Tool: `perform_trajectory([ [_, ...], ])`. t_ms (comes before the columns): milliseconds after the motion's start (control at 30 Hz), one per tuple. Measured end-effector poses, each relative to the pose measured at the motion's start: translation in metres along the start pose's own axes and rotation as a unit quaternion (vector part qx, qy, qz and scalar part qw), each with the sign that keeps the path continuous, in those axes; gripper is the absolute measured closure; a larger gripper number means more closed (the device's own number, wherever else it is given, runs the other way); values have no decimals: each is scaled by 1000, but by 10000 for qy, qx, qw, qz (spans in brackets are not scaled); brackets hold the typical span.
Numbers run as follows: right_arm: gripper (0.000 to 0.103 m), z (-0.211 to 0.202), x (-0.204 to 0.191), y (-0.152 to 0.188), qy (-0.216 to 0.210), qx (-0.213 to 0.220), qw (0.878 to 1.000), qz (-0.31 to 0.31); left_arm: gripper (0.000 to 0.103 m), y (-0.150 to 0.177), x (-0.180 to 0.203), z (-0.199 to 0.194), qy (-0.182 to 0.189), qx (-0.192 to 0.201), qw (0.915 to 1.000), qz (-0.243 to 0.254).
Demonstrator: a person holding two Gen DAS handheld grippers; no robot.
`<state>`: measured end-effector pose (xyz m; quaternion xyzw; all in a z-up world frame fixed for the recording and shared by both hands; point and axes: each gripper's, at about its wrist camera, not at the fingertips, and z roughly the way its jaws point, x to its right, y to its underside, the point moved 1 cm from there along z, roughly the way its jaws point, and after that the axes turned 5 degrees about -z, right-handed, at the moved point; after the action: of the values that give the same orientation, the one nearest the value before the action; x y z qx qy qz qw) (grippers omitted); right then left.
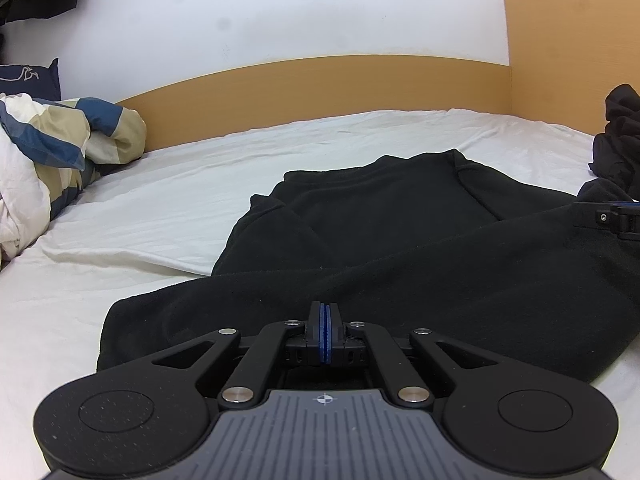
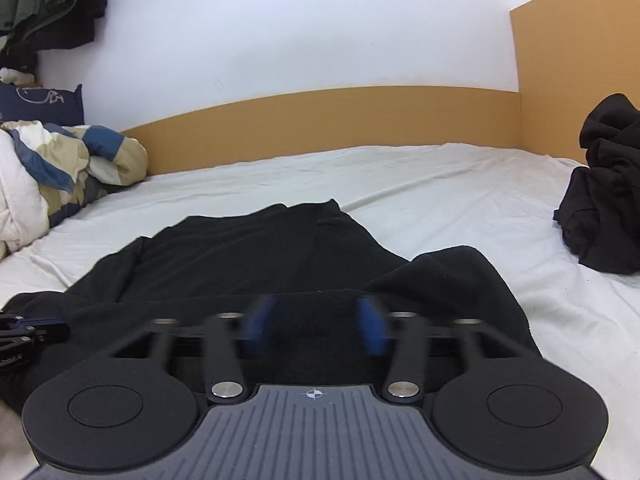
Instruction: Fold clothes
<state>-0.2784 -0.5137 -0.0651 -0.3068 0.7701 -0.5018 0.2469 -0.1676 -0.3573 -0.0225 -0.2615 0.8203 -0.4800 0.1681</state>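
A black fleece garment (image 1: pixel 400 240) (image 2: pixel 260 260) lies spread on the white bed sheet (image 1: pixel 160 208) (image 2: pixel 440 208), its near edge folded over in a thick band. My left gripper (image 1: pixel 324 309) rests at that near edge with its blue pads pressed together; no cloth shows between them. My right gripper (image 2: pixel 316 322) hovers over the same band further right, its blurred blue pads (image 2: pixel 373 330) standing wide apart and clear of the fleece below them. Each gripper shows at the edge of the other's view: the right gripper (image 1: pixel 624 220) and the left gripper (image 2: pixel 24 332).
A crumpled pile of black clothes (image 1: pixel 620 140) (image 2: pixel 608 200) sits at the right of the bed. A bunched patterned duvet (image 1: pixel 60 140) (image 2: pixel 60 168) and a navy pillow (image 2: pixel 40 102) lie at the left. A wooden bed frame (image 1: pixel 320 88) runs along the far side and right.
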Motion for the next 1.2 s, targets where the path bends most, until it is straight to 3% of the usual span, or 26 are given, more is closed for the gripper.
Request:
perform_trajectory([
  [33, 36, -2, 0, 0, -28, 47, 10000, -2, 101, 0, 0, 0, 0, 0, 10000, 9],
  [67, 48, -3, 0, 1, -38, 93, 9999, 13, 101, 0, 0, 0, -1, 1, 10000, 15],
  [100, 103, -5, 2, 1, -1, 137, 9999, 72, 101, 0, 0, 0, -3, 4, 10000, 16],
  [267, 102, -7, 9, 1, 19, 235, 9993, 296, 101, 0, -1, 0, -10, 9, 10000, -5],
  [767, 102, -2, 3, 1, 184, 113, 9997, 131, 100, 0, -1, 0, -17, 3, 10000, -23],
  [967, 102, -6, 6, -1, -17, 76, 9997, 220, 98, 0, -2, 0, -13, 18, 10000, -56],
  [1100, 102, -31, 10, -8, -523, 575, 9968, 164, 103, 0, -5, -6, -47, 205, 9997, -148],
  [1200, 102, -50, 1, -8, -439, 1139, 9918, -365, 103, 0, -6, -15, 90, 486, 9986, -185],
])
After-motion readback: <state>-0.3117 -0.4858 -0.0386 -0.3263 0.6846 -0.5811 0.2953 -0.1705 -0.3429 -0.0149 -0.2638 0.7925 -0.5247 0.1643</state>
